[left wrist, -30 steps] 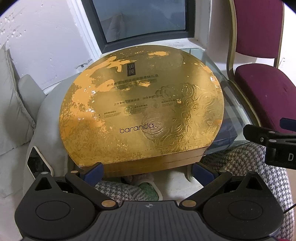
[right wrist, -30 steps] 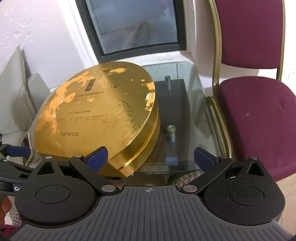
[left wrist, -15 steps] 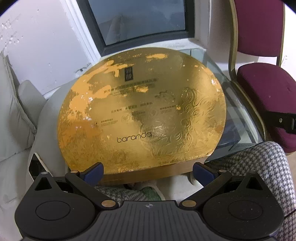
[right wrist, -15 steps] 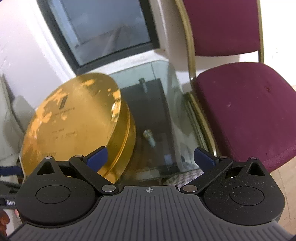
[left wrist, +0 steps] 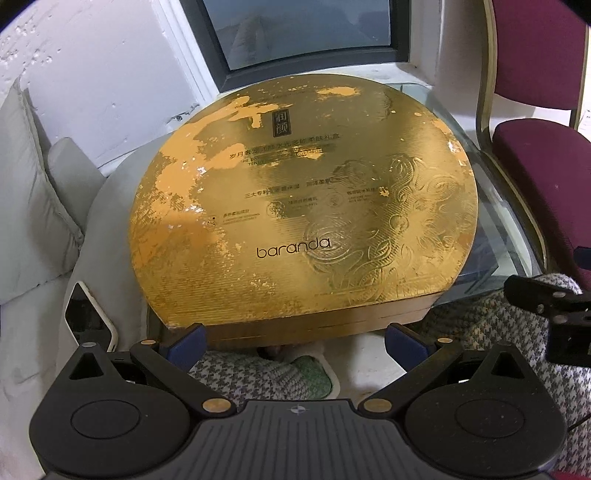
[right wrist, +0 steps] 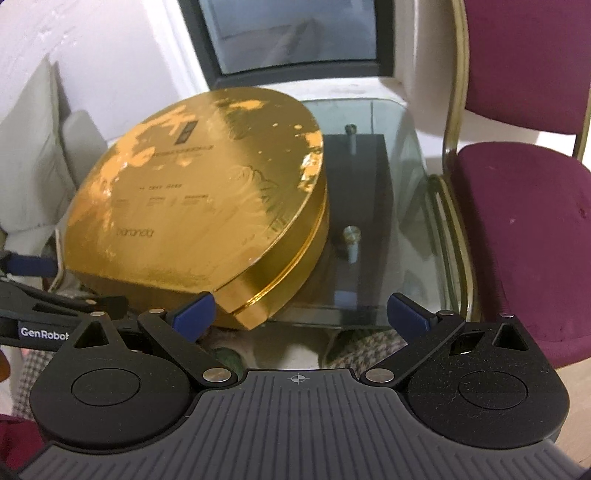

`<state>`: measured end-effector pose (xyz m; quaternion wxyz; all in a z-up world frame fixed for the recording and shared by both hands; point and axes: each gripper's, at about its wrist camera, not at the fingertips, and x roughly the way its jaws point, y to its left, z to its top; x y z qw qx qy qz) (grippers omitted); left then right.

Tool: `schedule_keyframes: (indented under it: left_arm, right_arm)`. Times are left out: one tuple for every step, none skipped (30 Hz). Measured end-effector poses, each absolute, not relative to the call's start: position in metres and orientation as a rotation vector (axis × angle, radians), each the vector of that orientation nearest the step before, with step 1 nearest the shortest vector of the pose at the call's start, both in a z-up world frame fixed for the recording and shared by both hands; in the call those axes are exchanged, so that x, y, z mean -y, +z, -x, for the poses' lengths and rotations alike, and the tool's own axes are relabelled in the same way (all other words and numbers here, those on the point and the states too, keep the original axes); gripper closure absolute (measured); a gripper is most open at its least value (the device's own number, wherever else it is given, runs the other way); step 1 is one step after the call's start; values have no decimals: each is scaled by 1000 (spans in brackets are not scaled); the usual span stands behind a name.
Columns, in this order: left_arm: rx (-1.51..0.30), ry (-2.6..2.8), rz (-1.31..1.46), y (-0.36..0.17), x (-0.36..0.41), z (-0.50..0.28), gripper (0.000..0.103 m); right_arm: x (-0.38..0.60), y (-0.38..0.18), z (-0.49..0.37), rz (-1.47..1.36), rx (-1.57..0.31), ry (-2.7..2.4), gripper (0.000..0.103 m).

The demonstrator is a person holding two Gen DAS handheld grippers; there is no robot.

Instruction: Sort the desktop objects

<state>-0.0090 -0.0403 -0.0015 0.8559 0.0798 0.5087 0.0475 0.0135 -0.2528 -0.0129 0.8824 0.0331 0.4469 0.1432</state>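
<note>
A large round gold gift box (left wrist: 303, 206) marked "baranda" lies on a small glass table (left wrist: 491, 236), overhanging its near edge. My left gripper (left wrist: 295, 341) is open just in front of the box's flat front side, with nothing between its blue fingers. In the right wrist view the same gold box (right wrist: 199, 221) fills the left half, and my right gripper (right wrist: 301, 314) is open near the box's front right corner. The left gripper's fingertip (right wrist: 33, 264) shows at the far left there; the right gripper's body (left wrist: 554, 306) shows at the left view's right edge.
A maroon chair (right wrist: 524, 221) stands right of the glass table (right wrist: 399, 206). Grey cushions (left wrist: 33, 206) and a white-edged phone (left wrist: 90, 317) lie to the left. A dark-framed window (left wrist: 303, 33) is behind. Houndstooth fabric (left wrist: 480, 332) and a green slipper (left wrist: 306, 376) lie below.
The right gripper swung right toward the chair, then back left toward the box. The left gripper has stayed almost still in front of the box.
</note>
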Motion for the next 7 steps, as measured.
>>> schedule_keyframes:
  left_arm:
    - [-1068,99,-165,-1,39,9,1]
    - [-1067,99,-163,-2,38,10,1]
    - [-1065,98,-161,-2,38,10,1]
    - [-1063,96,-163,-2,37,11,1]
    - [-1061,93,-167,-2,37,11,1]
    - [-1059,90,-171,-2,37,11,1]
    - [-1059,90,-175,-2,37,12,1]
  right_arm:
    - [250,-13,-12,-61,-931,299,1]
    - [249,-12,-12,-57,-932,302,1]
    - [247,-12,-11,-54,-932,306,1]
    - [246,-12,-11,-53,-932,309,1]
    - [244,-12,-10,-52,-933,312,1]
    - [243,-12,-11,-49,-934,314,1]
    - [242,-12,-11,-46,-933,317,1]
